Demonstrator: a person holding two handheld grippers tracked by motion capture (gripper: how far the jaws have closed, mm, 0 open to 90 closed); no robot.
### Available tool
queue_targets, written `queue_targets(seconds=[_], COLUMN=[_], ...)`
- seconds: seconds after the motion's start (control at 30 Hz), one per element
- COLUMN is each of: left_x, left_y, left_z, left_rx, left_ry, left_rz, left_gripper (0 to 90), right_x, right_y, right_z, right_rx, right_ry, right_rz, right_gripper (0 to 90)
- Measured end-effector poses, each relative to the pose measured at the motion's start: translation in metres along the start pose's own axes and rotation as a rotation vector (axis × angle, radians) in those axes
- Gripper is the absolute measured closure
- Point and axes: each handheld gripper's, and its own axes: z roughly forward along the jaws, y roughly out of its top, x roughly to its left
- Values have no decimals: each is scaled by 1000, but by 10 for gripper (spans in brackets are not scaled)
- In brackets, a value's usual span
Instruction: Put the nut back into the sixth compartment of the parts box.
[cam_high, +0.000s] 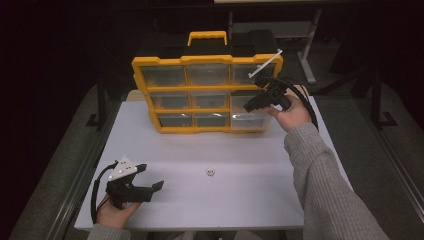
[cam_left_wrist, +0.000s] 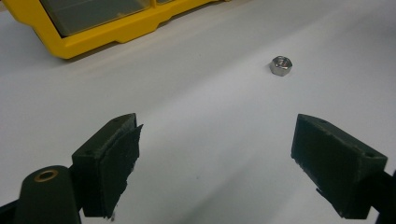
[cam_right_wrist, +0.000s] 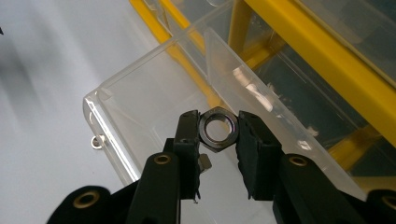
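Note:
A steel hex nut (cam_right_wrist: 218, 129) is pinched between the pads of my right gripper (cam_right_wrist: 218, 135), which is shut on it. The nut hangs over a clear plastic drawer (cam_right_wrist: 140, 93) pulled out of the bottom right slot of a yellow organizer (cam_high: 206, 61). In the high view the right gripper (cam_high: 248, 106) sits just above that drawer (cam_high: 248, 120). A second hex nut (cam_high: 210, 172) lies loose on the white table. My left gripper (cam_high: 152, 176) rests near the table's front left, jaws wide open and empty, with that nut (cam_left_wrist: 280, 65) ahead of its fingertips (cam_left_wrist: 116, 140).
The organizer stands upright at the back of the white table (cam_high: 250, 200), with several clear drawers and a yellow carry handle (cam_high: 207, 36). A white strip (cam_high: 265, 64) sticks out at its top right corner. The yellow base (cam_left_wrist: 93, 39) shows in the left gripper view.

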Motion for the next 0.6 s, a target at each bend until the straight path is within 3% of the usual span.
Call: queue_targets(seconds=[0.23, 0.4, 0.6], left_x=[0, 0, 0], left_y=[0, 0, 0], left_z=[0, 0, 1], left_rx=[-4, -2, 5], left_ry=[0, 0, 1], left_rz=[-3, -1, 7], left_gripper=[148, 148, 149], right_x=[-1, 1, 7], right_y=[0, -1, -2], right_z=[-4, -10, -26], right_rx=[-31, -38, -94], right_ry=[21, 17, 36], right_rz=[31, 21, 12], right_gripper=[641, 639, 633])
